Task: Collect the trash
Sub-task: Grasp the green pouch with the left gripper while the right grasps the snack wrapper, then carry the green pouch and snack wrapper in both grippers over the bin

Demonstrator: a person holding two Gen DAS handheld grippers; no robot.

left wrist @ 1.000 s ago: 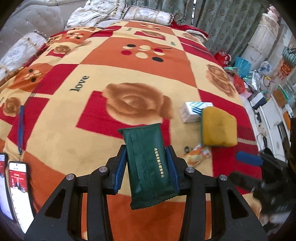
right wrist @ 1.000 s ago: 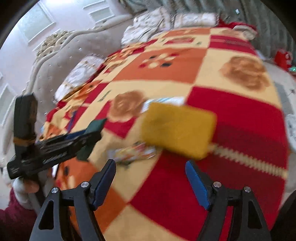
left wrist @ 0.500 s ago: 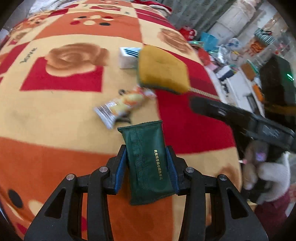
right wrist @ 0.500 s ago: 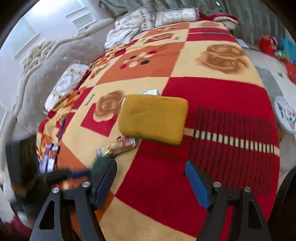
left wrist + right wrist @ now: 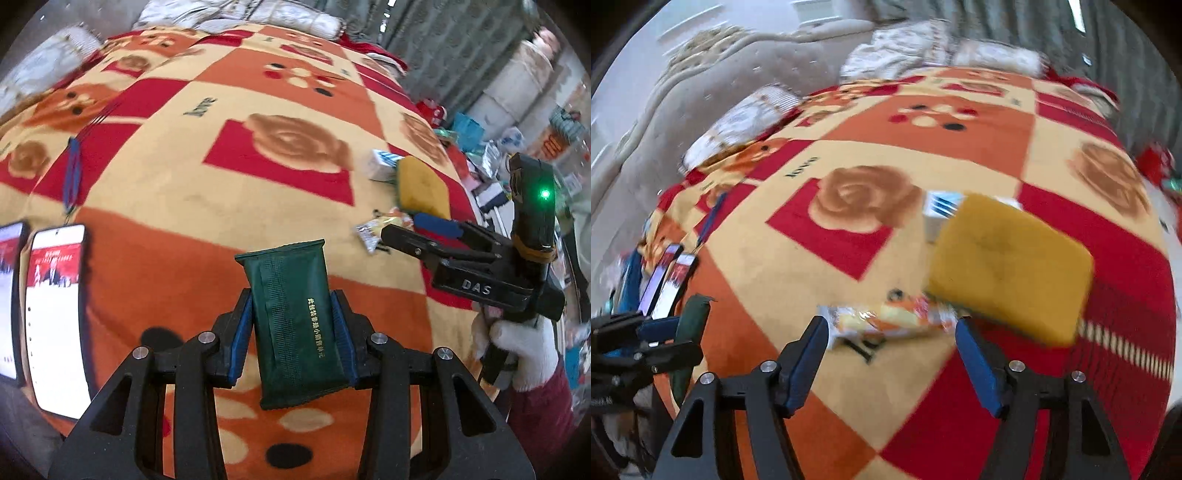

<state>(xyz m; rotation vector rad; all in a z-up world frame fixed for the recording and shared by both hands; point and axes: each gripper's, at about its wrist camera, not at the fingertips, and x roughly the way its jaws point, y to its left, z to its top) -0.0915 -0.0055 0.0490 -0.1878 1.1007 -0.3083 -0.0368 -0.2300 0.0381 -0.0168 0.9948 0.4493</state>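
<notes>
Your left claw (image 5: 291, 332) pinches a dark green packet (image 5: 295, 325), flat and creased, gold lettering down one side, held above the bed's patterned blanket (image 5: 177, 184). Your right claw (image 5: 890, 354) is spread with nothing gripped; an orange-and-yellow snack wrapper (image 5: 886, 319), crinkled and shiny, lies on the blanket just beyond its tips, touching the yellow sponge (image 5: 1012, 266).

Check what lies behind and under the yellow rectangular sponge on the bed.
Behind the yellow rectangular sponge a white box with blue stripes pokes out, partly covered. The orange snack wrapper reaches its near edge. What lies underneath is hidden.
</notes>
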